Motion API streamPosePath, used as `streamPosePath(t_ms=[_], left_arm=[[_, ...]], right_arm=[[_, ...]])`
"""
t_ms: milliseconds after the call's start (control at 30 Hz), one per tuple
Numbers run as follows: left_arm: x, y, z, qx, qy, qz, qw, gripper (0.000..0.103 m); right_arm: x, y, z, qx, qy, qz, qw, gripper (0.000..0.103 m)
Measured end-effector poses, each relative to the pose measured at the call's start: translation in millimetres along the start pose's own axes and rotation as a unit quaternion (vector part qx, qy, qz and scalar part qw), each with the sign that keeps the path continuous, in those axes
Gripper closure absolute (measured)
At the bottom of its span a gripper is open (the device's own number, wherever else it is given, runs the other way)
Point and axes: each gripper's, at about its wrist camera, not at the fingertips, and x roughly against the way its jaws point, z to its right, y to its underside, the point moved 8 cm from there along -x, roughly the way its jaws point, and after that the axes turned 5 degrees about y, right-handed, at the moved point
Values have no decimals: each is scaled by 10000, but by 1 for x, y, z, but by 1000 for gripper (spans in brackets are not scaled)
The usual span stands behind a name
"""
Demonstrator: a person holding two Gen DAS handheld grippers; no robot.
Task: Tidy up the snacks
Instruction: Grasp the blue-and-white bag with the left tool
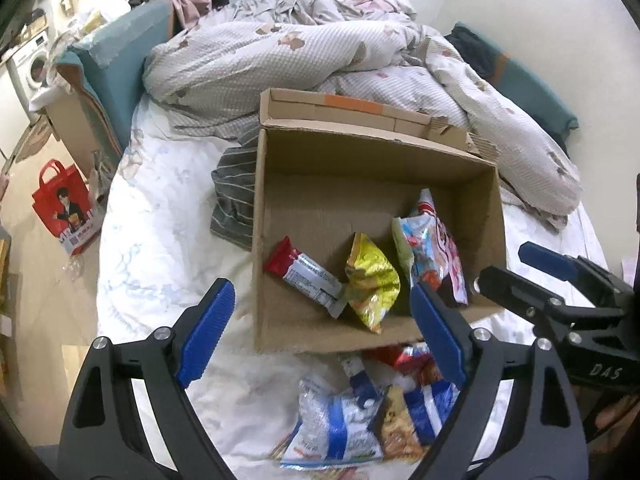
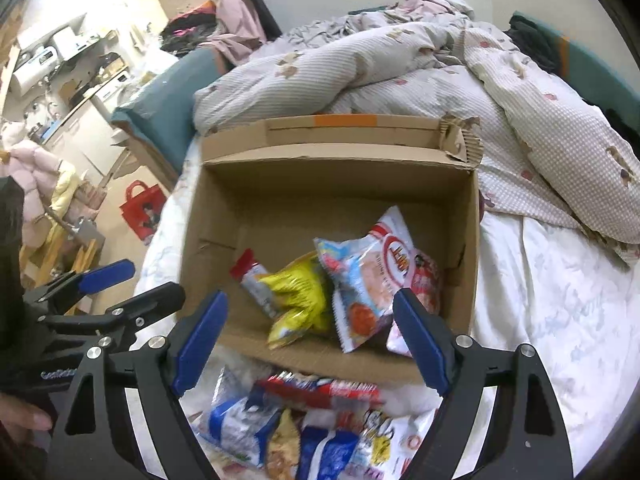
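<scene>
Cardboard box [image 1: 280,184] open-top on bed, red-white bar [image 1: 308,276] lying diagonal inside — red end far-left, both grippers [image 1: 324,328] [image 2: 310,338] spread, empty.

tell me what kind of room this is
Most likely a bedroom in a small flat: the cardboard box sits on a bed with a rumpled duvet, and a washing machine stands beyond.

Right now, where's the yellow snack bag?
In both wrist views the yellow snack bag lies inside the cardboard box, near its front wall, between the red-ended bar and the white-and-red packets.
</scene>
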Motion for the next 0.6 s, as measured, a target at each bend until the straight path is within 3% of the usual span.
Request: streamPosePath(t_ms=[333, 600], left_arm=[[35, 35, -18, 97, -50, -32, 9999, 16], [32, 72, -23, 138, 34, -245, 9996, 16]], right_arm=[[31, 47, -9, 67, 1, -204, 9998, 16], [36, 83, 8, -291, 94, -294, 9991, 16]])
